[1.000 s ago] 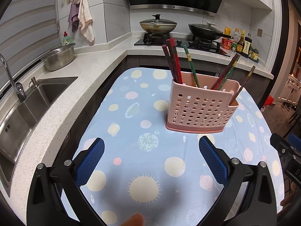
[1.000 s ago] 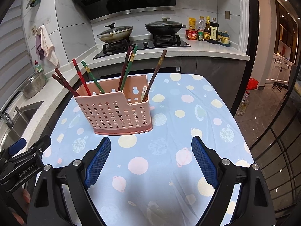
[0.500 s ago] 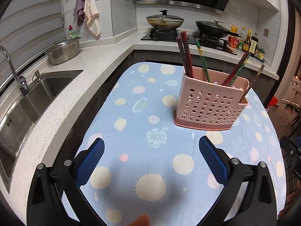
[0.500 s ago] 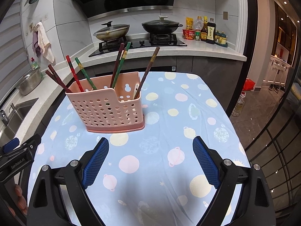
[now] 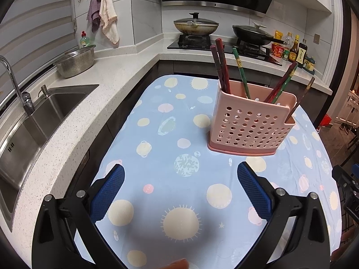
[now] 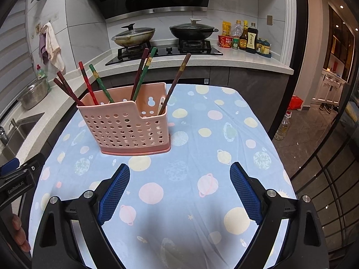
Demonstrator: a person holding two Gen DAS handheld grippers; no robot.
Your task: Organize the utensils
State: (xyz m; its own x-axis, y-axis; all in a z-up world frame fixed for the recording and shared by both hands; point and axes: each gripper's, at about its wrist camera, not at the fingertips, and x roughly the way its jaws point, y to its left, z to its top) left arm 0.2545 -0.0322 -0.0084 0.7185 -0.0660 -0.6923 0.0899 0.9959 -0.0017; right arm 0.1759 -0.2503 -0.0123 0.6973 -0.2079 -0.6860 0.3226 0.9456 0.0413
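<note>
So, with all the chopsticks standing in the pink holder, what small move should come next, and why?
Probably none beyond drawing both grippers back. The table cloth shows no loose utensil; the chopsticks already stand in the pink holder. The left gripper and right gripper are open and empty, short of the holder.

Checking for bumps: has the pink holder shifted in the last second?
No. The pink holder keeps its place behind the same cream dot.
</note>
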